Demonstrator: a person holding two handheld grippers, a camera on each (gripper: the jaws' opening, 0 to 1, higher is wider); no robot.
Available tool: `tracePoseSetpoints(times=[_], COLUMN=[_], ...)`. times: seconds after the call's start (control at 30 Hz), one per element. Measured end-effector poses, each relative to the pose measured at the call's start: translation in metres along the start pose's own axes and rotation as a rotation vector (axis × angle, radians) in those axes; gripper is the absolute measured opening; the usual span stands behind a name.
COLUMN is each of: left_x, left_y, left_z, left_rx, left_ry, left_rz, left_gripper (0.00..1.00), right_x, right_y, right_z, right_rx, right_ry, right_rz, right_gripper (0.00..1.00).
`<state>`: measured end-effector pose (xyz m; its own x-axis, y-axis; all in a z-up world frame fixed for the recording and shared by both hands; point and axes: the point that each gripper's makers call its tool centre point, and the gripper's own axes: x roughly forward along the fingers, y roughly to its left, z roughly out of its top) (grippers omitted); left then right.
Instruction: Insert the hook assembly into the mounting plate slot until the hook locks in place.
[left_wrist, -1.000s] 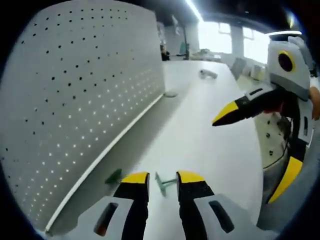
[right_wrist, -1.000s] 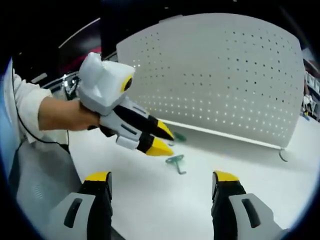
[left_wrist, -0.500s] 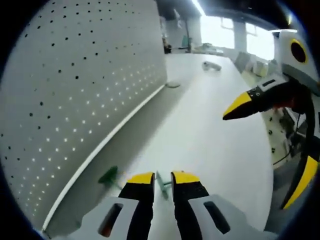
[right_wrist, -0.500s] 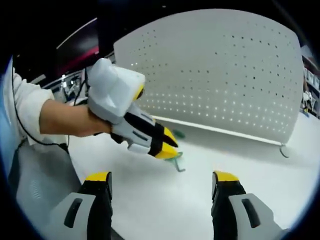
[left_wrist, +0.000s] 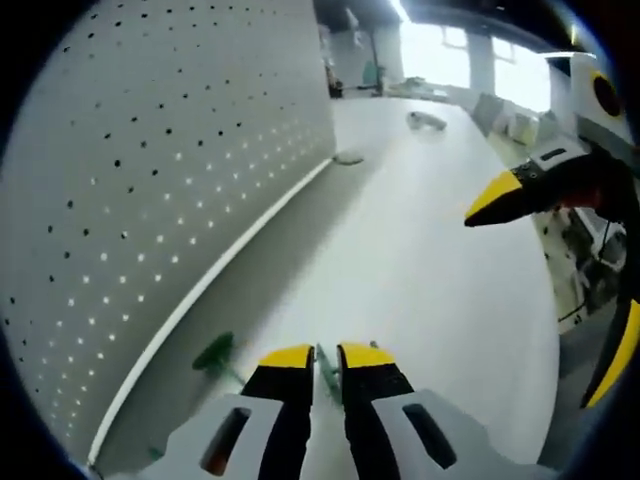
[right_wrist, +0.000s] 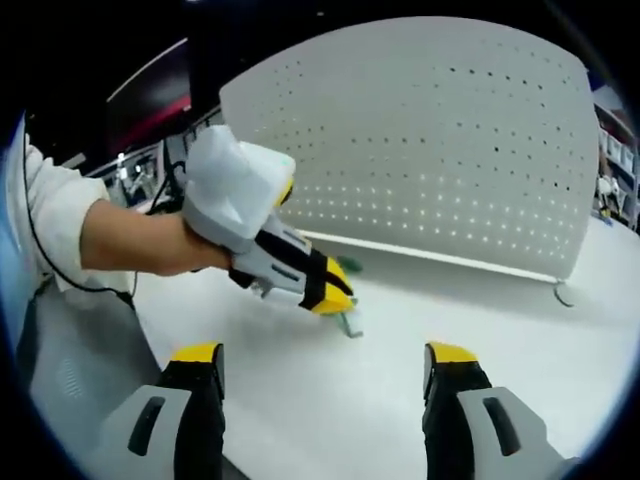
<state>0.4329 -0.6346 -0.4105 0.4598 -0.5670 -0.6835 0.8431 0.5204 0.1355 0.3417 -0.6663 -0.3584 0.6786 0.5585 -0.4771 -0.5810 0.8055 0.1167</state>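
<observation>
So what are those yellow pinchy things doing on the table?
A person is working with a hand-held gripper in each hand. The left hand-held gripper is down on the white table, its jaws closed on a small green hook in front of the white board full of holes. The right hand-held gripper is held back with its jaws wide open and nothing in them.

**Bright backlight, strong fisheye bend**

Windows (left_wrist: 470, 70) and a ceiling strip light (left_wrist: 402, 10) blow out to white glare. The white counter (left_wrist: 420, 260) reads evenly lit, with soft shadow beneath the pegboard (right_wrist: 450, 150). Edges curve heavily and blur slightly
</observation>
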Motion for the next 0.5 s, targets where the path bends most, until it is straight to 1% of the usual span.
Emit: tracePoseSetpoints(times=[0.17,0.23,0.4,0.5], left_x=[0.0018,0.0029,0.004,0.0042], left_y=[0.0001,0.0015,0.0018,0.0021], left_z=[-0.0024,-0.0024,-0.0024,-0.0025], left_rx=[0.003,0.011,0.01,0.01], left_ry=[0.015,0.017,0.022,0.025], left_rz=[0.0,0.008,0.004,0.004], left_gripper=[0.09,0.1,0.06,0.06], right_x=[-0.0004,-0.0003,-0.0009,-0.0009], right_y=[-0.0003,-0.0005,-0.0016,-0.0023], right_z=[-0.0006,-0.0011,-0.0012,-0.0008], right_rx=[0.002,0.005,0.005,0.003], right_ry=[0.0,0.001,0.0,0.001], right_rz=[-0.002,0.0,-0.002,-0.002], right_gripper=[0.82,0.82,0.82,0.82])
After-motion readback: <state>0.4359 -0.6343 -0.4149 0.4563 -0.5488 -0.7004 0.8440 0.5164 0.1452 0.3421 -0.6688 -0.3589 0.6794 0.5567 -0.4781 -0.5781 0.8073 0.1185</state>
